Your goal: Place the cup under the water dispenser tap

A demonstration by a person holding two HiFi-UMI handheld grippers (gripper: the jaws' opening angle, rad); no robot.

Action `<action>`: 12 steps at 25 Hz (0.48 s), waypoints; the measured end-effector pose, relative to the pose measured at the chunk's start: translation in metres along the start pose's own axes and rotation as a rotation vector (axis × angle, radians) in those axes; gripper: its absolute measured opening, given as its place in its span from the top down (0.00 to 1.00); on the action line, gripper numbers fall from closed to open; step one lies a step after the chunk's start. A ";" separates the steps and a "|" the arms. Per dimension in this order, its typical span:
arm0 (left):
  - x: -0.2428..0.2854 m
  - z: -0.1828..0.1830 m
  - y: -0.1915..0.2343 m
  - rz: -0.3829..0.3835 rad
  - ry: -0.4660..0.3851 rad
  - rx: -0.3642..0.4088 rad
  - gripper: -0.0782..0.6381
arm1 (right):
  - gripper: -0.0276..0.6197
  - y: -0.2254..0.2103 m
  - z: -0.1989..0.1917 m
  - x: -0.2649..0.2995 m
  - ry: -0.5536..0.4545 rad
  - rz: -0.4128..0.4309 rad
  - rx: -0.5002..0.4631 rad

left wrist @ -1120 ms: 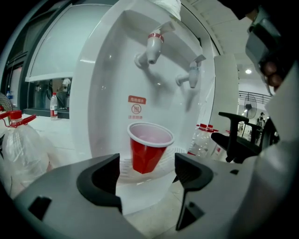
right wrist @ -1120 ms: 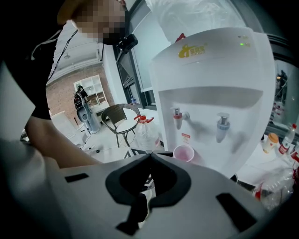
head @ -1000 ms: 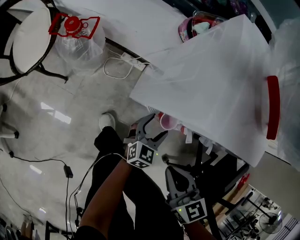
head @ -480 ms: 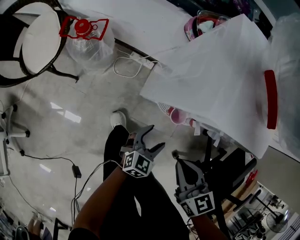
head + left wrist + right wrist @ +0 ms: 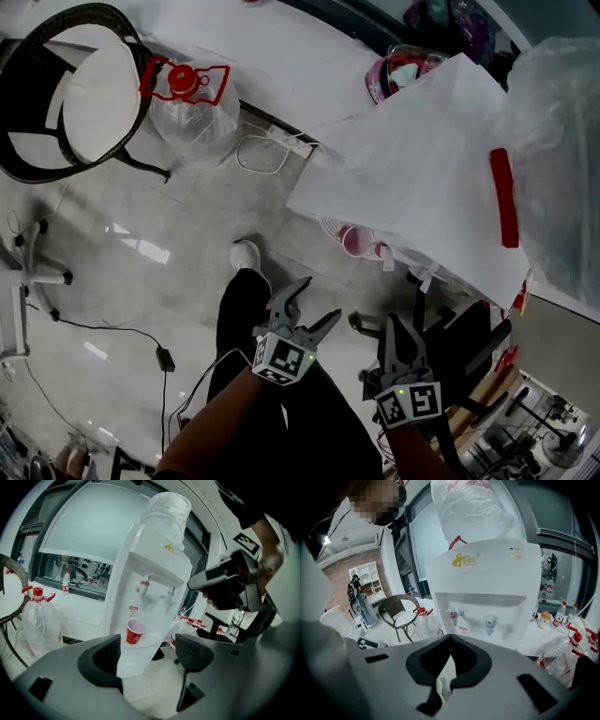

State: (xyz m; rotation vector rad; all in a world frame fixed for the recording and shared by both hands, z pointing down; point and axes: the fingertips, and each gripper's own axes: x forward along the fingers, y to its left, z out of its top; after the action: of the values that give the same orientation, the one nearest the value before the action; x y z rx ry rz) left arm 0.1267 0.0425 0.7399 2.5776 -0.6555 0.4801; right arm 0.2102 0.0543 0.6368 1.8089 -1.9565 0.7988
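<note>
Floor (image 5: 131, 234): pale glossy tile, showing bright reflections of light. A dark wicker chair (image 5: 70, 89) with a white seat stands on it. A black cable (image 5: 94, 324) trails across the tiles. Large windows (image 5: 79, 531) sit above a white ledge (image 5: 291, 47). One brick wall (image 5: 356, 557) has white shelving (image 5: 365, 581) against it.

Daylight pours through the windows (image 5: 79, 531), bright and even. The glossy floor (image 5: 122, 281) shows glare patches; both gripper views bend at their edges, near parts blurred.

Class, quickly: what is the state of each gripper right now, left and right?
Left gripper: open, nothing between its jaws.
Right gripper: closed, holding nothing.
</note>
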 end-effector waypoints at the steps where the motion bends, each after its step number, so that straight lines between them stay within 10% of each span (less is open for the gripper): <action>1: -0.005 0.006 0.001 0.011 -0.012 -0.020 0.41 | 0.96 0.000 0.002 -0.002 -0.002 0.001 0.009; 12: -0.092 0.083 -0.004 0.116 -0.064 -0.086 0.41 | 0.96 0.029 0.042 -0.061 -0.003 0.051 0.070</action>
State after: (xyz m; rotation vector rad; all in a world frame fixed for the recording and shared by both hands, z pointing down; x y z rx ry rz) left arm 0.0710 0.0381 0.6293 2.4920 -0.8336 0.3982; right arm 0.1938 0.0766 0.5624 1.8067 -2.0070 0.8914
